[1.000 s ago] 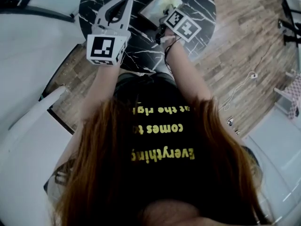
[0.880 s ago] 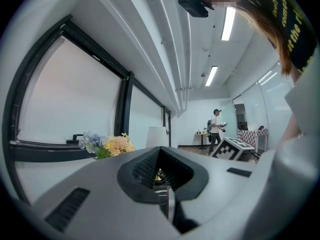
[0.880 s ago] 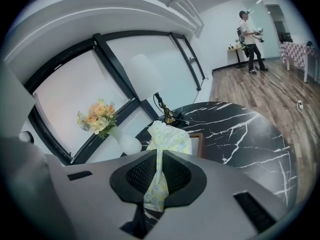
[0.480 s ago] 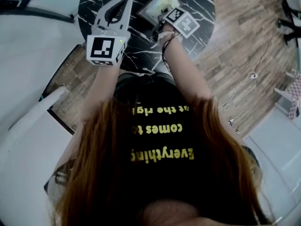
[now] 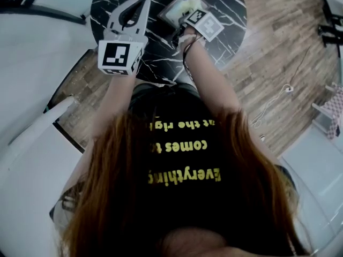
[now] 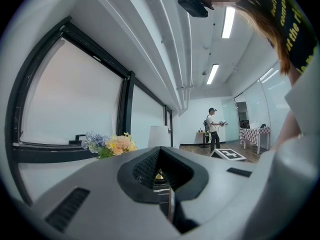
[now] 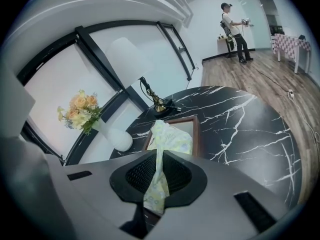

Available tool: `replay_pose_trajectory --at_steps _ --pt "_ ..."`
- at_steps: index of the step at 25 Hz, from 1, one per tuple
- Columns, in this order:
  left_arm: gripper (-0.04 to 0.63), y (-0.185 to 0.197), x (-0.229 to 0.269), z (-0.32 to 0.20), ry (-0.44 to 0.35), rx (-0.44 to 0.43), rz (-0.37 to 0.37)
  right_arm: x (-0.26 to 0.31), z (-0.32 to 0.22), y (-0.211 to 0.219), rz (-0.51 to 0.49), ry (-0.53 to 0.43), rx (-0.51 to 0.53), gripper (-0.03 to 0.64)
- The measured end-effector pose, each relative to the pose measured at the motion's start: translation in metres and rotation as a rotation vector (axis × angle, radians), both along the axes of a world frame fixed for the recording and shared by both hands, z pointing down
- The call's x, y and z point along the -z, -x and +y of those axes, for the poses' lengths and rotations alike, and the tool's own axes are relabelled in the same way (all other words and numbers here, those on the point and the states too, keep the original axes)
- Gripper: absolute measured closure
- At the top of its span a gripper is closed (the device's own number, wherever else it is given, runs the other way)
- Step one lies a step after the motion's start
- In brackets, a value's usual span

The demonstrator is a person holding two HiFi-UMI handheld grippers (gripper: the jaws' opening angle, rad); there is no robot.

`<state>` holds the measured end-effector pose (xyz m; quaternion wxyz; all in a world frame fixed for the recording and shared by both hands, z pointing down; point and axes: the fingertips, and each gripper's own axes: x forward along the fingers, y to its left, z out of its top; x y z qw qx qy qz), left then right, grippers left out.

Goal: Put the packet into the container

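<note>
Right tongs (image 7: 158, 183) push farther over the container (image 7: 196, 136), clenched on the packet (image 7: 170, 140) poking out ahead. Left tongs (image 5: 143, 0) hover pressed together, empty.

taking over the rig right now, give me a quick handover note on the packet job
Left gripper: shut, empty, held up off the table.
Right gripper: shut on the yellow-green packet, pinching its near end.
Container: the wood-framed tray on the black marble table, directly ahead of the right gripper. The packet's far end hangs over it; I cannot tell if it touches.
Done: packet picked up and brought to the container.
Left: lower it in, open the right gripper, pull back.
</note>
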<state>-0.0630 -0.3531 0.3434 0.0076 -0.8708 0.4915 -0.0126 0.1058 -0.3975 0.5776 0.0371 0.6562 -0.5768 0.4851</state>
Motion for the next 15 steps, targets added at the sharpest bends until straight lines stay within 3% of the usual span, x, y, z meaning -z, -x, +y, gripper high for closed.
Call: replay_pose_trajectory --at_steps 15 --pt "0.597 0.001 -0.001 0.001 0.004 0.008 -0.006 -0.023 -0.002 0.001 0.041 0.048 0.033 0.572"
